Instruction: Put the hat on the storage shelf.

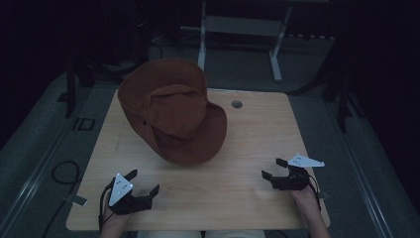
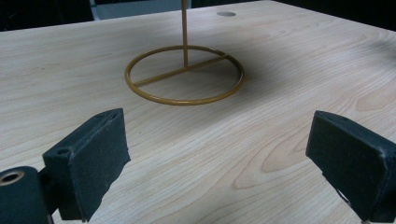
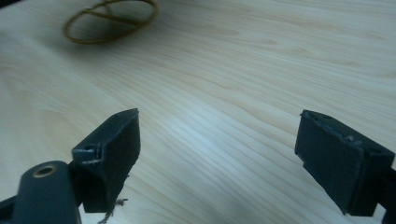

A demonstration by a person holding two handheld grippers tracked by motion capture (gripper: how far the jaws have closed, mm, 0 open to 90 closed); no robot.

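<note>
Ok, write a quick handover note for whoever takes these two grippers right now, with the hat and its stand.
Left gripper: open, empty, low over the table's near left edge.
Right gripper: open, empty, at the near right.
Brown hat: tilted, perched on the gold wire stand mid-table, left of centre; neither gripper touches it.
Done: nothing to be seen yet.
Left: probably reach in and handle the hat; approach gently, the thin stand may tip.

Wooden table [image 1: 247,144]; brass stand [image 2: 184,74] on it (hat-topped).
</note>
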